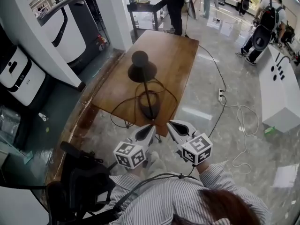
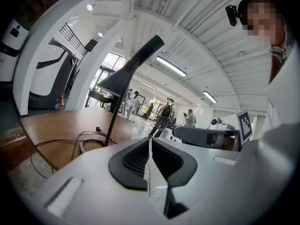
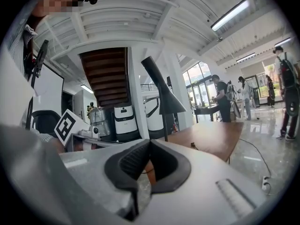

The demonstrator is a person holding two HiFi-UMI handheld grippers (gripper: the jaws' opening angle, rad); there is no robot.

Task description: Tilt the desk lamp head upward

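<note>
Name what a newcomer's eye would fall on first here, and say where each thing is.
A black desk lamp stands towards the near end of the wooden table, its cone head angled downward. At the bottom of the head view, the left tool and right tool, each bearing a marker cube, point at it without touching. The left tool's jaws are opening on nothing, and the right's are shut.

Clear air round the lamp, clutter at its foot

The desk lamp (image 1: 142, 69) stands alone on the counter (image 1: 178, 55), with bare wood to its right and beyond. Its cord (image 1: 136, 97) loops round the base. White machines (image 1: 70, 29) crowd the left side; the floor (image 1: 201, 97) on the right is open but for a power strip (image 1: 220, 95).
</note>
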